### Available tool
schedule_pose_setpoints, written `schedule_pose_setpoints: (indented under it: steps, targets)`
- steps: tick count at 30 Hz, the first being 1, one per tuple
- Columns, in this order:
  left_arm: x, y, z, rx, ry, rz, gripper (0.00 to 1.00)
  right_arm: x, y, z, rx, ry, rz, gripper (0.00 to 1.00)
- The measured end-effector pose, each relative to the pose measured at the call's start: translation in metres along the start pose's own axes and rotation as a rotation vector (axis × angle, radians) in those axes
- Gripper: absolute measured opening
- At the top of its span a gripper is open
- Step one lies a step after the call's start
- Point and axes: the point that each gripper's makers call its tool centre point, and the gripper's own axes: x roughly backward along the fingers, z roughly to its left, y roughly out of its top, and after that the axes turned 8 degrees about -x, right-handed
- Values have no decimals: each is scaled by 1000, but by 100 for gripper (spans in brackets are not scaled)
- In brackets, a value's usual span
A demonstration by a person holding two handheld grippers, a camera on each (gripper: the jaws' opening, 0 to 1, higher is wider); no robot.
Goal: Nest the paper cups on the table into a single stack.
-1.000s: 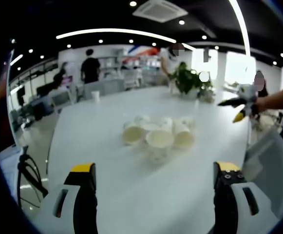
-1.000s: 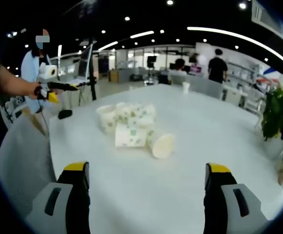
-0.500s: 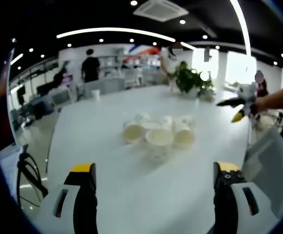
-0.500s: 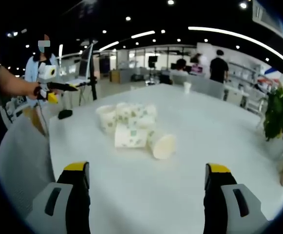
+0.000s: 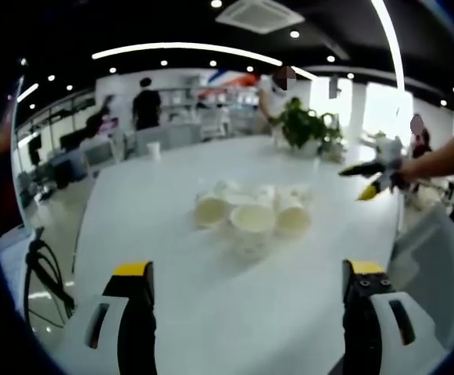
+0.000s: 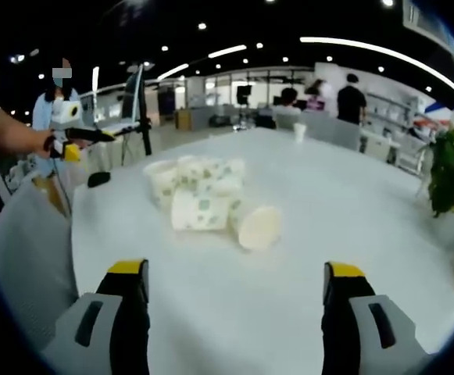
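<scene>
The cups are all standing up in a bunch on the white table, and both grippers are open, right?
Not all standing: some cups lie on their sides, one with its mouth facing the right gripper view. They are bunched on the white table, and the left gripper and right gripper are open.

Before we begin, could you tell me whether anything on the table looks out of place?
Yes: the paper cups lie in a loose heap, and one cup is tipped on its side, mouth facing the right claw.
</scene>
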Motion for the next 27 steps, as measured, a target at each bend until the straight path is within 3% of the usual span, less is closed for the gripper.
schedule_pose_setpoints:
  steps: [19,27]
  targets:
    - [11,-13,-4,5,10,23,98,-39,7,6,-27,41,2,82]
    - [15,-17,-5,10,13,30,98,-55,3,6,-5,59,12,71]
